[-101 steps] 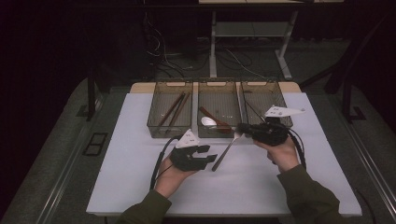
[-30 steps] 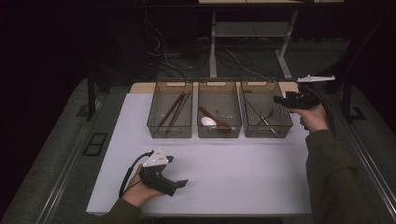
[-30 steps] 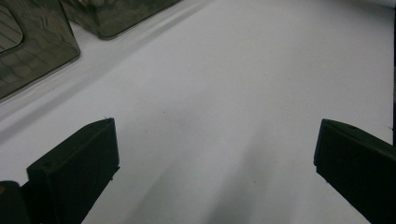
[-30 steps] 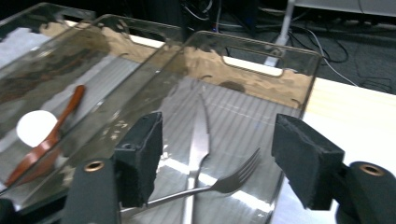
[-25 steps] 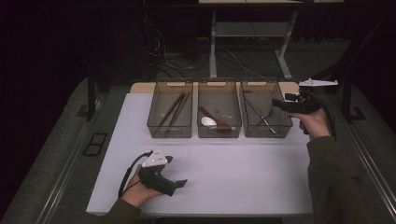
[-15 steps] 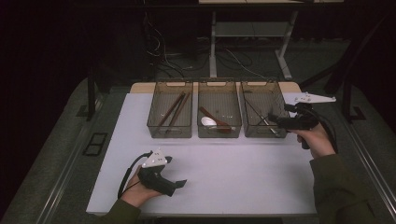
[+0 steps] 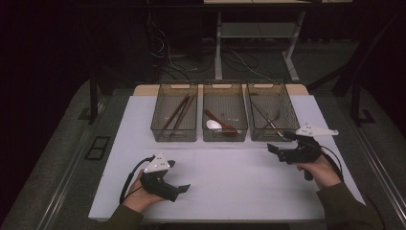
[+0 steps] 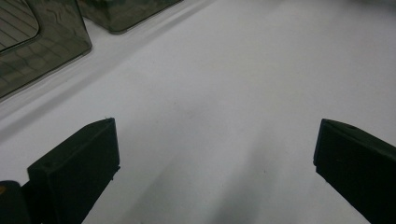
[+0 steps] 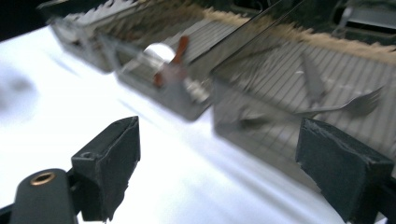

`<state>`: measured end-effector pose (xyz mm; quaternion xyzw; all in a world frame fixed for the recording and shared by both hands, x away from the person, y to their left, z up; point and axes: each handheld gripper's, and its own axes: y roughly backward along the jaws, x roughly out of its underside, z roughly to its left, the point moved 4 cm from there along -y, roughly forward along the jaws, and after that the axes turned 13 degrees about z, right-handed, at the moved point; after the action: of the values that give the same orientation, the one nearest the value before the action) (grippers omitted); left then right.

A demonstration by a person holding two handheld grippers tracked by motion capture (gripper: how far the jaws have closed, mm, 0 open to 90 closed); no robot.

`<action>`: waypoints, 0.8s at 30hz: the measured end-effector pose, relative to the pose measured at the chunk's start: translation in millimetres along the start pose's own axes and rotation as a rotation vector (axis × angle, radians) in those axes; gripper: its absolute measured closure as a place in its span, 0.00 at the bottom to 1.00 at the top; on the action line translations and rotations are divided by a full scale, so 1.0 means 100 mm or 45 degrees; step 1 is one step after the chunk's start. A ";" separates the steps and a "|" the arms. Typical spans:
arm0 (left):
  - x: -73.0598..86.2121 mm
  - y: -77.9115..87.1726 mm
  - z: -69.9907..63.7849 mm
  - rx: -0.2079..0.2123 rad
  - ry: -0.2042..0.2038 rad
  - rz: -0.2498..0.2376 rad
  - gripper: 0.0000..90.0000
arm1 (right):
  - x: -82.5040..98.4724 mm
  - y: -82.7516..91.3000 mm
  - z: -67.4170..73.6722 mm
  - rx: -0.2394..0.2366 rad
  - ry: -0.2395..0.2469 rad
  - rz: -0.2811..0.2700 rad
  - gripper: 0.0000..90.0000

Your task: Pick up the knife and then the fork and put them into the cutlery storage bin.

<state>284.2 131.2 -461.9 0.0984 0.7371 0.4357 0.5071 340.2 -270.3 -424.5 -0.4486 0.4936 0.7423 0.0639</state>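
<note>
- Three smoky clear bins stand in a row at the far side of the white counter (image 7: 230, 167), close side by side.
- The left bin (image 7: 175, 118) holds long dark sticks that look like chopsticks (image 7: 176, 114), lying lengthwise.
- The middle bin (image 7: 225, 117) holds a white spoon (image 7: 213, 125) and a reddish-brown spoon (image 7: 221, 123) lying across each other.
- The right bin (image 7: 271, 116) holds metal cutlery; in the right tool's view, a fork (image 9: 359, 105) lies on its ribbed floor, though that picture is blurred.
- The right tool (image 7: 282, 146) is held in the person's right hand (image 7: 320, 170), low over the counter just in front of the right bin's near corner and pointing left. Its black jaws stand wide apart with nothing between them.
- The left tool (image 7: 181, 190) sits in the person's left hand (image 7: 141, 196) near the counter's front edge, well apart from the bins, pointing right. Its jaws are also spread wide over bare white surface, gripping nothing.
- A grey three-cornered plate tops each tool, and a black cable (image 7: 125, 184) loops back from the left one.
- Beyond the counter, on the dark floor, lie tangled cables (image 7: 239, 57) around a pale table frame (image 7: 258, 31).
</note>
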 end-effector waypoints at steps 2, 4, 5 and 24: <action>0.00 0.00 0.00 0.001 -0.002 0.000 0.00 | 0.08 -0.01 0.07 -0.021 0.009 0.012 0.15; 0.00 0.00 0.00 0.000 -0.003 -0.002 0.00 | 0.16 -0.01 0.13 -0.034 0.029 0.022 0.15; 0.00 0.01 0.00 0.001 0.001 -0.007 0.00 | 0.19 -0.01 0.16 -0.038 0.030 0.019 0.15; 0.00 0.02 0.01 0.000 0.001 -0.014 0.00 | 0.64 0.05 0.15 -0.047 0.041 0.052 0.15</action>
<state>284.4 133.3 -460.6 0.0942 0.7378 0.4329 0.5093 291.0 -283.4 -466.3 -0.4513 0.4899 0.7452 0.0324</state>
